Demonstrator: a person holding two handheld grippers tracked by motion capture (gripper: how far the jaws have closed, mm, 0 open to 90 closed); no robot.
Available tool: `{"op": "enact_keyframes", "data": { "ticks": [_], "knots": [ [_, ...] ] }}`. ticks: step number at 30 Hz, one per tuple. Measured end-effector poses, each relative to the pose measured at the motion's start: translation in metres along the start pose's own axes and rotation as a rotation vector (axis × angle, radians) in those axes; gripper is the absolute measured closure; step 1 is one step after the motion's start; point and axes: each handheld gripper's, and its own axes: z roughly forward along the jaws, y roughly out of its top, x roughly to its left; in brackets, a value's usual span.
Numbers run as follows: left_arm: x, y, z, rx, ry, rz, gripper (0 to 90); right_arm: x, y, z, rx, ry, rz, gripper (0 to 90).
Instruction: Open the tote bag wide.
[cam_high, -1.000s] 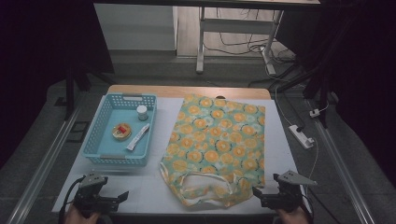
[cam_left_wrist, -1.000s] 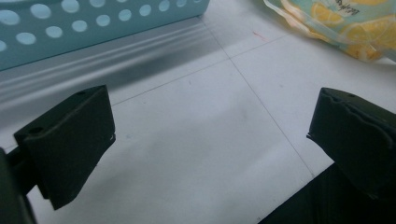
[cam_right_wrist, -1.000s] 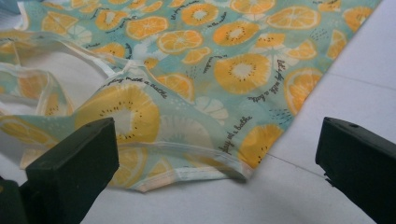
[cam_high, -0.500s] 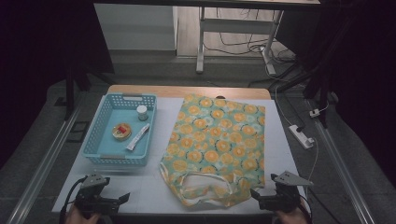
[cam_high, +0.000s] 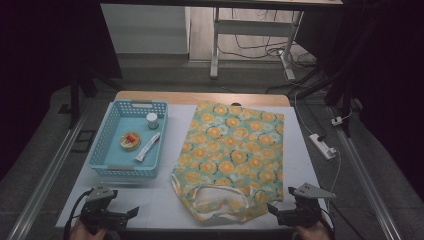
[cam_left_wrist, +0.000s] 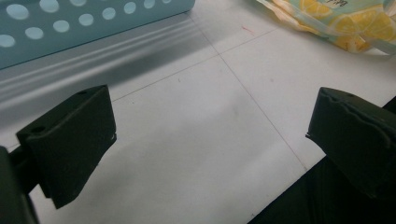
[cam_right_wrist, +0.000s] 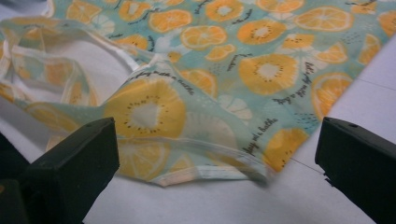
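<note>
Bag (cam_high: 232, 157) lying flat, long axis front-to-back, handles toward person

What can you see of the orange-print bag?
The bag looks like thin cloth, teal with orange slices and small black lettering. It lies flat on the white table, right of the blue basket, mouth and pale looped handles toward the person. The near hem is slightly rumpled. The right gripper sits just off its near corner, jaws open, not touching.
</note>
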Motion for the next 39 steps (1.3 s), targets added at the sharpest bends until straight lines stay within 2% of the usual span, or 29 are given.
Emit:
{"op": "enact_keyframes", "data": {
  "ticks": [10,16,20,23,32,39],
  "knots": [
    [0.0,0.0,0.0,0.0,-0.001,0.001,1.0,0.008,0.006,-0.001,-0.015,0.011,-0.054,0.0],
    [0.0,0.0,0.0,0.0,-0.003,0.002,1.0,0.015,0.013,0.002,-0.014,0.041,-0.086,0.0],
    [0.001,0.0,0.0,-0.001,-0.004,0.0,1.0,0.023,0.02,0.005,-0.002,0.07,-0.114,0.0],
    [0.001,0.0,0.0,0.001,-0.004,-0.001,1.0,0.03,0.025,0.008,0.024,0.074,-0.151,0.0],
    [0.002,0.0,0.0,0.0,-0.008,-0.011,0.9,0.05,0.035,0.018,0.061,0.151,-0.204,0.0],
    [0.002,0.0,0.0,0.001,-0.009,-0.015,0.9,0.073,0.041,0.036,0.112,0.224,-0.282,0.0]
  ]
}}
